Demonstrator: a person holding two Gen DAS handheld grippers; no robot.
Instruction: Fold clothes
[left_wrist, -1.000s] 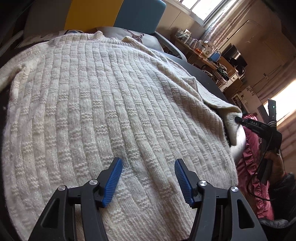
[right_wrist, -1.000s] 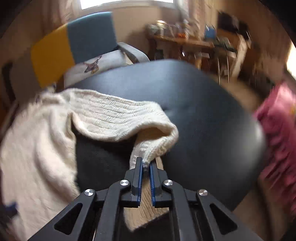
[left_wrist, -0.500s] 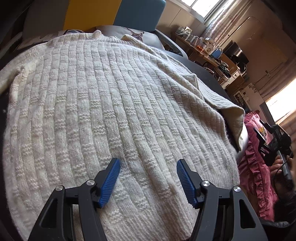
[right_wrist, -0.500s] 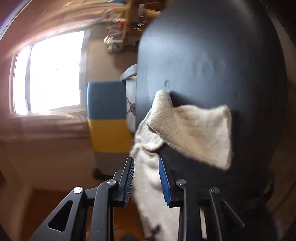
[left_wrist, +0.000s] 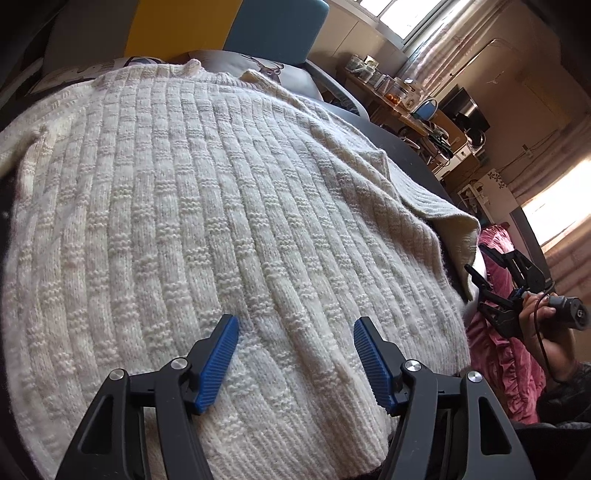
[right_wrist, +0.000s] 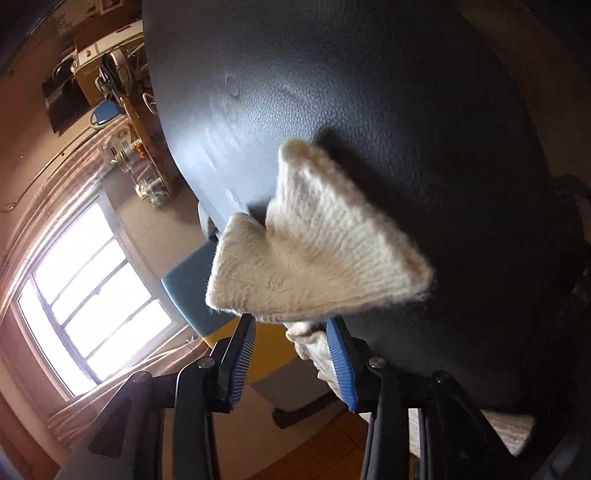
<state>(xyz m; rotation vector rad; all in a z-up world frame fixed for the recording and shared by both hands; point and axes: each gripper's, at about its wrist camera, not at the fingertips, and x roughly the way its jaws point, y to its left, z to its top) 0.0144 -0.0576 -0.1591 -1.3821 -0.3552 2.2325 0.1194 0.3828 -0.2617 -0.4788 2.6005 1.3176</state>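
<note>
Over the hem end of the cream knitted sweater (left_wrist: 207, 206) we hold the left gripper (left_wrist: 295, 363) low, pointing along the garment toward its collar, its blue-padded jaws spread wide with nothing between them and the knit lying flat beneath. The sweater is spread across a dark, leather-like round surface (right_wrist: 369, 110), covering most of it on our left side, with one sleeve (left_wrist: 439, 218) folded back near the far right edge. From the left wrist view we also see our right hand (left_wrist: 535, 314) off to the side beyond the surface's edge, gripping the handle of the right gripper (left_wrist: 484, 266), which is tipped sideways with its jaws parted, close to the sleeve's cuff; a cable trails from the handle. The right wrist view is rolled far over, so the window (right_wrist: 85, 295) and the floor appear tilted; here the right gripper (right_wrist: 291, 354) shows its jaws apart, with the sleeve's cuff (right_wrist: 317, 258) lying just ahead of them on the dark surface and a bit of knit resting against the inside of one blue pad, not pinched. Only the left view gives us the whole body of the sweater, a pink ruffled cloth (left_wrist: 506, 362) below the edge, and a cluttered desk (left_wrist: 406, 114) by the wall; only the right view shows the bare dimpled stretch of the dark surface. A yellow and blue chair back (left_wrist: 229, 29) stands behind the collar. We can read no writing in either view.
</note>
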